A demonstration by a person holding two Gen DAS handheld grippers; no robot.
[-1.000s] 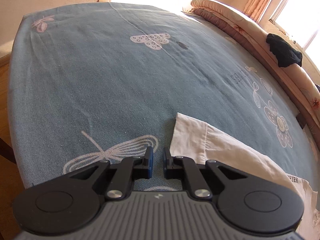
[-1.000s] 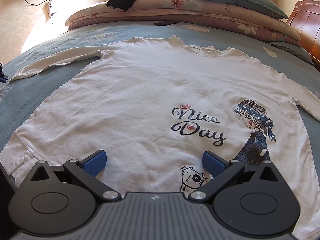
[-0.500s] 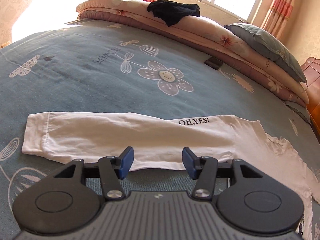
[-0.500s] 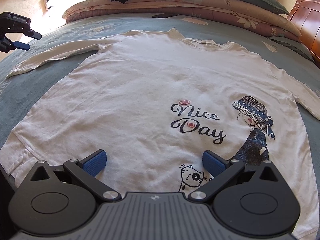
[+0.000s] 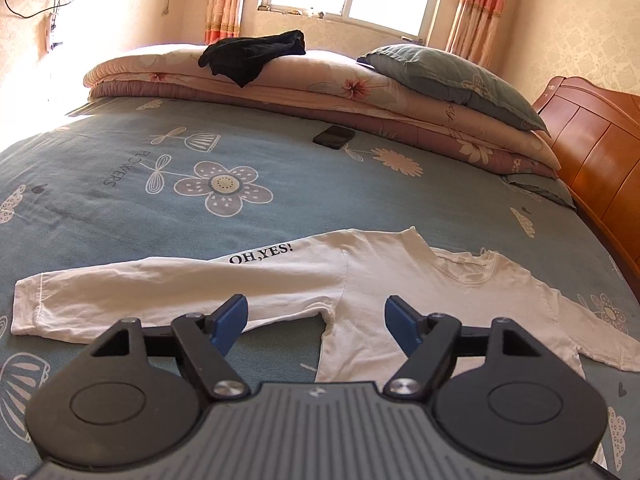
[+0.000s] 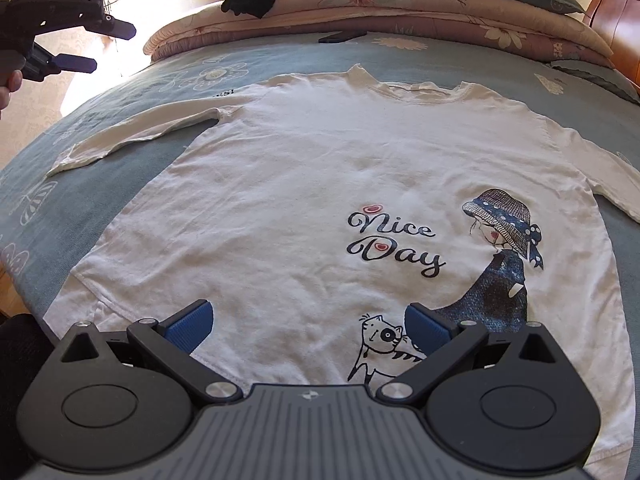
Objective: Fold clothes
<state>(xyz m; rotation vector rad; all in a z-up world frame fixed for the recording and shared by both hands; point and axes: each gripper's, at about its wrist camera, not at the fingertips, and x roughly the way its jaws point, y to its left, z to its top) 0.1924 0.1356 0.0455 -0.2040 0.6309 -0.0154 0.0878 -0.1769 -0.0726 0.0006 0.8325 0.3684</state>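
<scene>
Shirt (image 6: 304, 184), white long-sleeve, lies flat on bed (image 6: 120, 88), frame centre. Thin soft cotton, light, prob. drapes; pinch at cuff or hem. Left gripper (image 5: 316, 322) jaws just opened, nothing between; right gripper (image 6: 308, 326) open, empty, over hem.

One white long-sleeved shirt (image 6: 320, 184), two hand-held grippers, one phone (image 5: 334, 136), one grey pillow (image 5: 452, 76), one black garment (image 5: 252, 54)

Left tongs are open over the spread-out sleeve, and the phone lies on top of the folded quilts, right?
Not quite. The phone lies on the blue bedsheet in front of the quilts, as the left wrist view shows. The left tongs are open above the sleeve.
</scene>
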